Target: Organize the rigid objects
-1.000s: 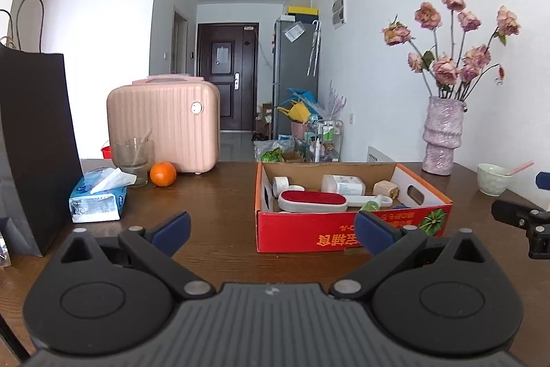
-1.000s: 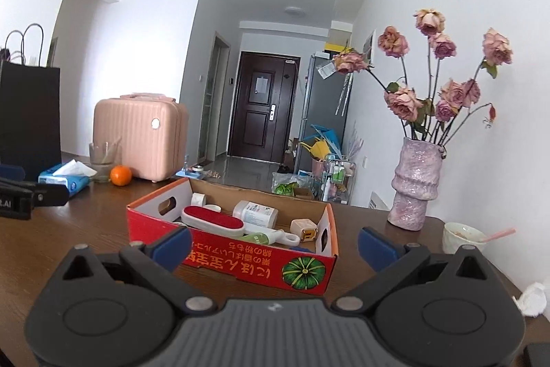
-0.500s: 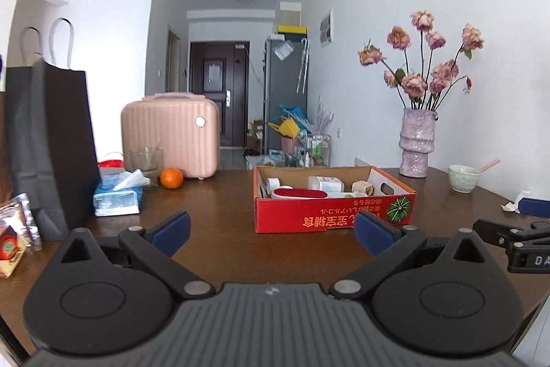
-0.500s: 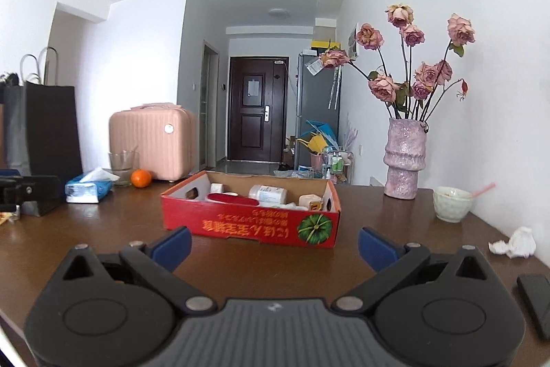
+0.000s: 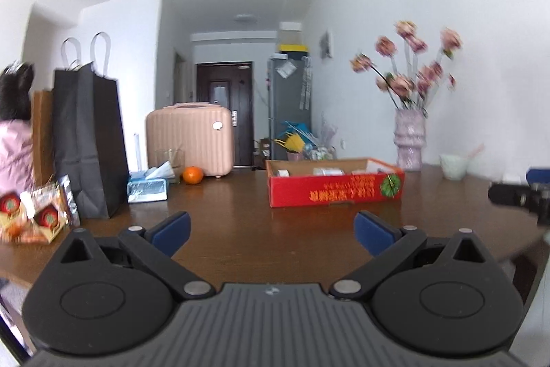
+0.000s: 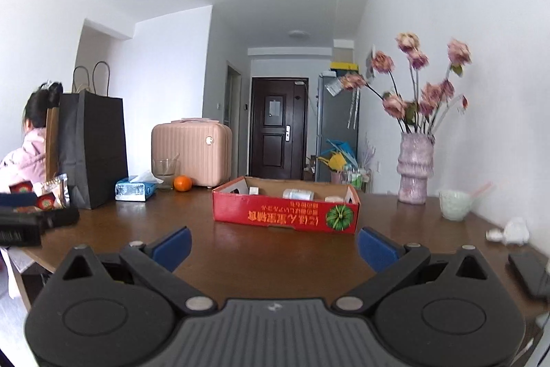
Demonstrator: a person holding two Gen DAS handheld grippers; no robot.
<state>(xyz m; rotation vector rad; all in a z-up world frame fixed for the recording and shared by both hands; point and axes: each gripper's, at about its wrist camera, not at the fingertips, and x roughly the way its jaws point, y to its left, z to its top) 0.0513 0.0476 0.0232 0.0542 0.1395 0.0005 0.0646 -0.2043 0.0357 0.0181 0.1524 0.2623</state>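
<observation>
Both grippers are hovering low over the near part of the table (image 6: 275, 257), well apart from the box (image 6: 285, 207).

Left gripper (image 5: 271, 229): jaws spread wide, nothing between the blue pads. Right gripper (image 6: 273, 239): likewise released and empty. In the left view the right gripper is showing at the far right edge; in the right view the left gripper is showing at the far left edge.

The box is sitting mid-table, open side up, its long axis running left-right across both views and its printed red long wall facing the cameras. The print is reading upside down. Small items are lying inside: a white bottle (image 6: 298, 194) on its side, long axis roughly along the box, plus pale pieces too small to name. Judgement: the items are being kept in the box as the collecting spot, so sorting looks largely done.

Around it, none touching the box:
- orange (image 6: 182, 183) just in front of the pink case (image 6: 191, 151)
- tissue pack (image 6: 134, 190) beside the black bag (image 6: 91, 150)
- vase (image 6: 415, 168) and bowl (image 6: 454, 204) to the right

Judgement: with both claws empty and standing off, this is a pause between picks or the close.
</observation>
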